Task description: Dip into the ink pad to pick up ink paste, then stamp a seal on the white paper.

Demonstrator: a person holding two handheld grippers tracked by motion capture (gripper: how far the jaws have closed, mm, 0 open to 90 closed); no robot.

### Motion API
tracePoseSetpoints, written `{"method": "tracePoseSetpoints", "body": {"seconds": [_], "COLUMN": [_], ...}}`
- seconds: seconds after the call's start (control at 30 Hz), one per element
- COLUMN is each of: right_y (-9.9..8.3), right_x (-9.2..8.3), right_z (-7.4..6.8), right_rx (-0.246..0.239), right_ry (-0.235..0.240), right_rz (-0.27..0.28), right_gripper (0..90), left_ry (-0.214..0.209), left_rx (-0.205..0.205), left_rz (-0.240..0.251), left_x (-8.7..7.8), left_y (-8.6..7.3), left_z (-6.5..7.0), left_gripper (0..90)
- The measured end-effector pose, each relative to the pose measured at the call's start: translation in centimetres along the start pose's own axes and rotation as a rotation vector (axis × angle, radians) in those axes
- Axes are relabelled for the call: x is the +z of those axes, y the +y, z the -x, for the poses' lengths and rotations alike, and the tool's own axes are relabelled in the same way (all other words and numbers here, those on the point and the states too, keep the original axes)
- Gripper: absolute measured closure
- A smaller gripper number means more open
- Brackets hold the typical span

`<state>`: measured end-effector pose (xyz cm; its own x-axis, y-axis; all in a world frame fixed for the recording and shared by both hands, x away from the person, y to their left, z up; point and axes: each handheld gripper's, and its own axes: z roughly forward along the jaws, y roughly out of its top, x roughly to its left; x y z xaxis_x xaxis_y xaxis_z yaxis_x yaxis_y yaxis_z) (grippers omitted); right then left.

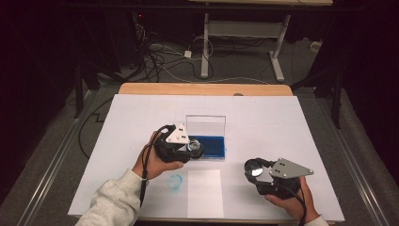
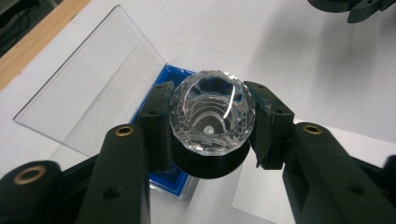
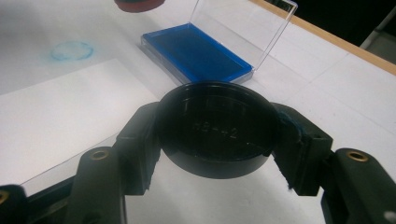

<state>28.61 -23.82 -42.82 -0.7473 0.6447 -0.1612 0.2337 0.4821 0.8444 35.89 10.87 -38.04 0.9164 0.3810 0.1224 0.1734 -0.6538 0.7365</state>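
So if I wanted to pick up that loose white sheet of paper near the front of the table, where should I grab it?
Probably at the front edge of the white sheet, coming in low from the person's side. It lies flat on the table cover, so there is nothing to pinch from above; the front edge sits near the table's edge. Both grippers are full now: the left gripper holds the stamp, the right gripper the black cap.

Both hands are raised over the table, left gripper [image 1: 194,149] and right gripper [image 1: 254,170] each clamped tight.

Overhead light is brightening the white bench [image 1: 263,117] while the room behind is lying dark; glare is streaking the faceted knob [image 2: 212,109], and soft shadows are falling.
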Motion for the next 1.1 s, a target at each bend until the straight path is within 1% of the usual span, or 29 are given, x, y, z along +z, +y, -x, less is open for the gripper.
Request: {"method": "tracePoseSetpoints", "body": {"seconds": [0.07,0.1,0.2,0.43,0.53,0.67,0.93,1.0,1.1], "right_y": [0.1,0.1,0.2,0.3,0.2,0.2,0.3,0.4,0.3], "right_x": [0.0,-0.1,-0.1,0.0,-0.1,-0.2,-0.1,-0.1,0.0], "right_z": [0.0,0.0,0.0,0.2,0.3,0.4,0.5,0.5,0.4], "right_rx": [-0.003,-0.001,-0.001,0.001,0.001,0.004,0.004,0.004,0.001], "right_ry": [-0.001,-0.003,-0.002,-0.005,-0.008,-0.014,-0.022,-0.019,-0.017], "right_rz": [0.004,0.006,0.01,0.012,0.012,0.011,0.007,0.007,0.0], "right_gripper": [38.3,38.3,38.4,38.4,38.4,38.4,38.4,38.4,38.4], "left_ry": [0.006,0.0,0.005,0.004,0.005,-0.002,-0.011,-0.026,-0.035], "left_rx": [-0.007,-0.004,-0.01,-0.025,-0.023,-0.024,-0.016,-0.013,-0.005], "left_rz": [0.003,-0.001,0.001,0.007,0.003,0.012,0.006,0.008,0.011], "left_x": [-0.3,-0.5,-1.0,-1.8,-2.1,-2.5,-3.1,-3.2,-3.5], "left_y": [-0.3,-0.4,-0.9,-1.7,-1.9,-2.1,-2.5,-2.5,-2.4], "left_z": [0.1,0.1,0.1,0.2,0.4,0.6,1.3,1.4,1.7], "left_gripper": [54.7,54.7,54.7,54.7,54.7,54.7,54.7,54.7,54.7]}}
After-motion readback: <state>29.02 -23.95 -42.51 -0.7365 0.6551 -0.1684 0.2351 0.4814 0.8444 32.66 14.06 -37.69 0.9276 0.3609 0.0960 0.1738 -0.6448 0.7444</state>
